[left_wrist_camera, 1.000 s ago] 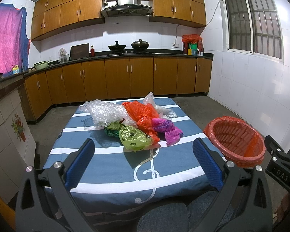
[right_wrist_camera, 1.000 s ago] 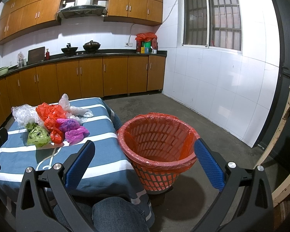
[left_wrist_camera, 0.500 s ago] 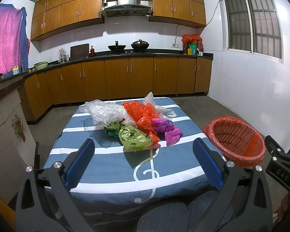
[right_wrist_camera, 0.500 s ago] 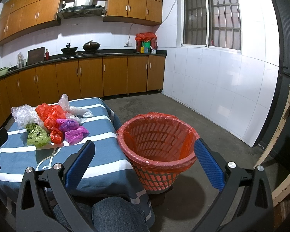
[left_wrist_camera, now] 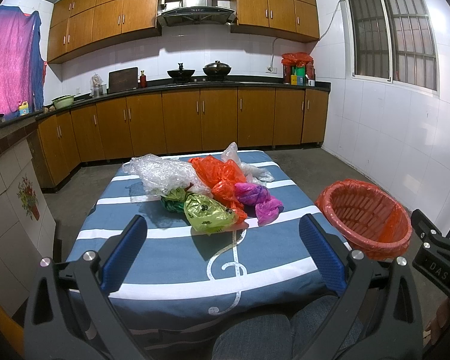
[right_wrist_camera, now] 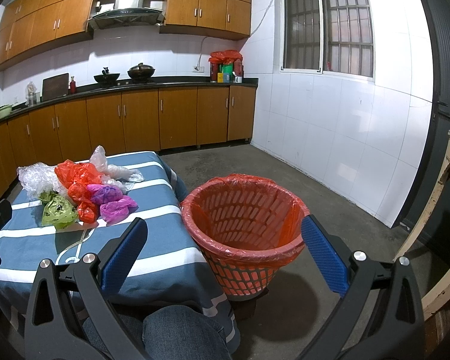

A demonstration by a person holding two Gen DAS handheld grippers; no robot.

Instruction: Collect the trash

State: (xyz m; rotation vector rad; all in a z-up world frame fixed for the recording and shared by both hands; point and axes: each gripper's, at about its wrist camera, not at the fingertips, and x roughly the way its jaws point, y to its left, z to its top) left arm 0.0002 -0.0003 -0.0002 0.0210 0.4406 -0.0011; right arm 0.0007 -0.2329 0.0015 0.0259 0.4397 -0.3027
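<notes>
Left gripper [left_wrist_camera: 223, 241]: jaws spread wide, holding nothing, above near edge of blue striped tablecloth [left_wrist_camera: 177, 258]. Right gripper [right_wrist_camera: 225, 244]: jaws spread wide, holding nothing, framing red-lined basket [right_wrist_camera: 245, 234]. Trash heaped at centre of tablecloth: green bag [left_wrist_camera: 208, 213] nearest, touching orange bags [left_wrist_camera: 225, 180]; magenta bags [left_wrist_camera: 259, 199] at basket side of heap; bubble wrap [left_wrist_camera: 162, 175] and clear bag [left_wrist_camera: 243, 165] at far side. Basket on floor just beside tablecloth. Denim-clad knee [right_wrist_camera: 180, 333] at bottom.

Black gripper frames, blue ribbed pads [left_wrist_camera: 126, 252], silver screws [left_wrist_camera: 88, 255]; blue denim knee [right_wrist_camera: 177, 330].
</notes>
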